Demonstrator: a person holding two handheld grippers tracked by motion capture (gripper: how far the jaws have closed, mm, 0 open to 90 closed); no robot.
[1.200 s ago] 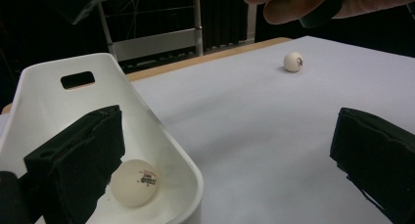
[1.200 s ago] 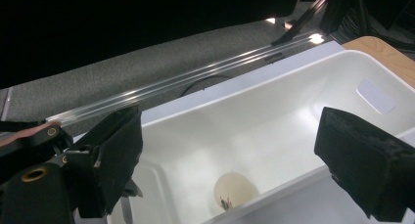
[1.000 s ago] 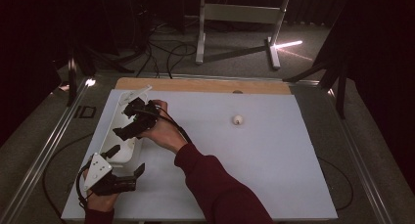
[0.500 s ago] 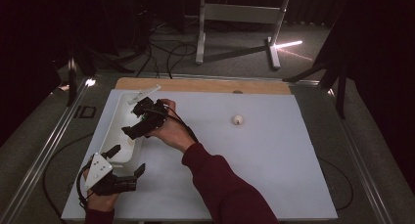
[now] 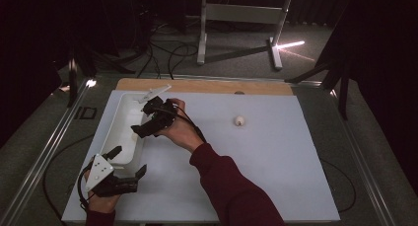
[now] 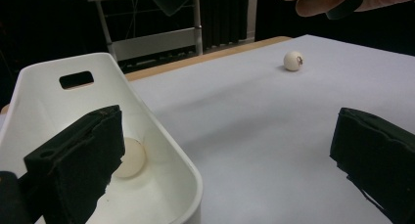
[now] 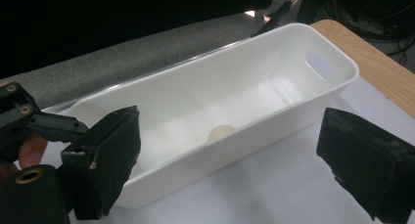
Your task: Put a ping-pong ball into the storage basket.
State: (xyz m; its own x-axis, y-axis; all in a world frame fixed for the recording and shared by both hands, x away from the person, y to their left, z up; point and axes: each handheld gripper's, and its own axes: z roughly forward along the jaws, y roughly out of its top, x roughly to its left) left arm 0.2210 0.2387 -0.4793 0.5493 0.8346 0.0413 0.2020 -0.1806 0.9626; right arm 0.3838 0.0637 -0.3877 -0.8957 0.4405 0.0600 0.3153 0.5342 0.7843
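A: Pictured — the right gripper [image 5: 148,125] hangs over the white bin [image 5: 118,137] near the desk's left edge, jaws spread wide with nothing between them. One pale ball [image 7: 221,132] already lies on the bin's floor, about midway along it.

B: And the left gripper [image 5: 123,163]?

A: At the desk's near-left corner, just off the bin's near end, jaws likewise parted and empty. Through them its own view catches that ball [image 6: 128,157] in the bin again.

B: So what is left to collect?

A: A second ball [image 5: 239,120] sits alone on the white sheet, toward the desk's far edge and well apart from the bin — the right gripper looks best placed to fetch it.

B: How should that go?

A: My judgement: lift clear of the bin's rim first, then swing across and bring the open jaws down either side of the ball, level with its middle. Close slowly, since a round, light thing will likely squirt out if pinched off-centre or nudged by one jaw before the other. The left gripper could steady the bin for the drop.
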